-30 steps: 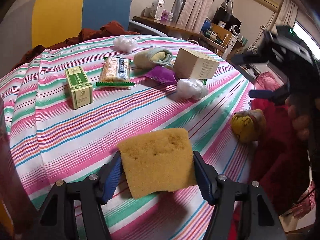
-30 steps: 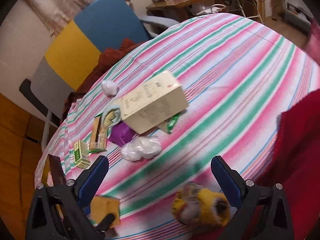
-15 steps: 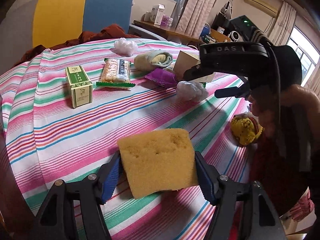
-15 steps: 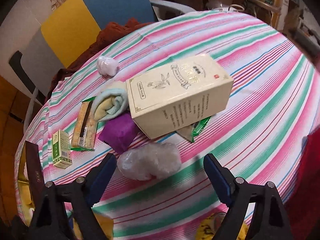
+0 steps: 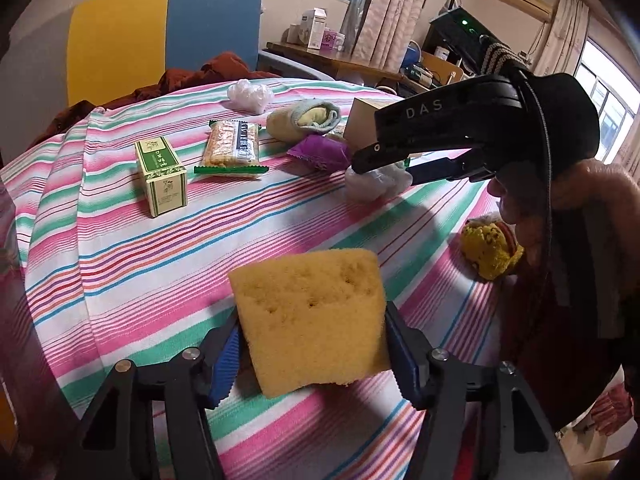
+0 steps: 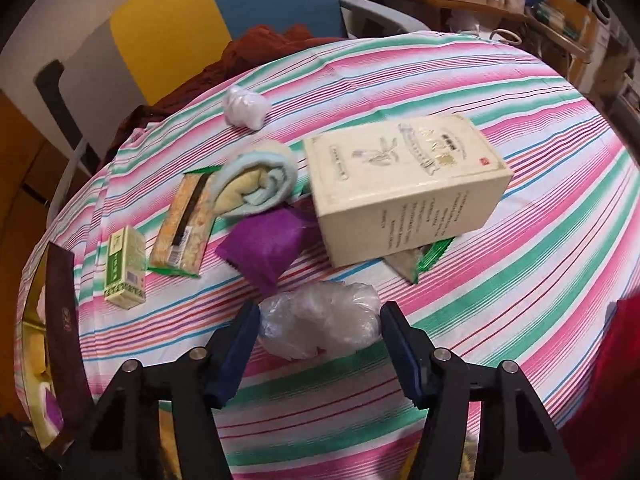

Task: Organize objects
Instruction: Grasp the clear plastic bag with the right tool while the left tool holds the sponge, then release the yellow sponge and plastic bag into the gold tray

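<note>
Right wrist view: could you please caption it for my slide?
Open right gripper straddles a crumpled plastic bag on the striped tablecloth.

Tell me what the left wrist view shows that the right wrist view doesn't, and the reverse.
Only the left wrist view: the yellow sponge clamped in the left gripper, and a yellow plush toy.

Only the right wrist view: the dark box at the table edge.

Both: the right gripper open around the clear plastic bag, and the green box.

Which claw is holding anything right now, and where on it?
Left claw grips the yellow rectangular foam sponge by its two side edges. Right claw is open around the crumpled clear plastic bag, not gripping.
</note>
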A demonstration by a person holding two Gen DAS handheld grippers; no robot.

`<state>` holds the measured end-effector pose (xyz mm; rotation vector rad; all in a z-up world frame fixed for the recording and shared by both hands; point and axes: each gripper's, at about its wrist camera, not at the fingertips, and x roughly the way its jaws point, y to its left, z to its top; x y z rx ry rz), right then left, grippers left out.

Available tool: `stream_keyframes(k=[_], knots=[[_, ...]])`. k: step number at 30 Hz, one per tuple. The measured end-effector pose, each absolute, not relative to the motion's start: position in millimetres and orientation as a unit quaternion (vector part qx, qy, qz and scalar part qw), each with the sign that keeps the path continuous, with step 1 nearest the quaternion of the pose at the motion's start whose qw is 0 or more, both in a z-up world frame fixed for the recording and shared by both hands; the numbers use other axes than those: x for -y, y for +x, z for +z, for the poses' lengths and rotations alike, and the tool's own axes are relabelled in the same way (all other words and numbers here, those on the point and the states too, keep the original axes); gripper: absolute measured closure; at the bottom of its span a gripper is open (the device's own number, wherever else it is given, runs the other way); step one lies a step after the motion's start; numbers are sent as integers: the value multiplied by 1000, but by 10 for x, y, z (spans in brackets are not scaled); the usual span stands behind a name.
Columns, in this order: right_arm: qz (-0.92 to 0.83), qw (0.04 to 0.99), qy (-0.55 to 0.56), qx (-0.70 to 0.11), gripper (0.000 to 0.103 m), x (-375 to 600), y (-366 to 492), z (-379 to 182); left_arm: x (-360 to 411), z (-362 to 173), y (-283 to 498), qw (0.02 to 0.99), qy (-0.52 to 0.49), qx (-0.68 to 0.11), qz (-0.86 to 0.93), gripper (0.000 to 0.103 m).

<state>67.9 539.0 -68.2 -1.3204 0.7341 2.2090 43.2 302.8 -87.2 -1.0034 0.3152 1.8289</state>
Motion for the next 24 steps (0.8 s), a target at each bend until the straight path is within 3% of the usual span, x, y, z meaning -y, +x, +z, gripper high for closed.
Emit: stream_keyframes(k=[9,24], knots=[[828,175,-450,-285,40,-5153,767,-578,-2857,-687,495,484,-412,-127,762,40],[875,121,-404,-238,40,-4495,787,-117,-2140,-39,331,441,-374,-51,814,40]])
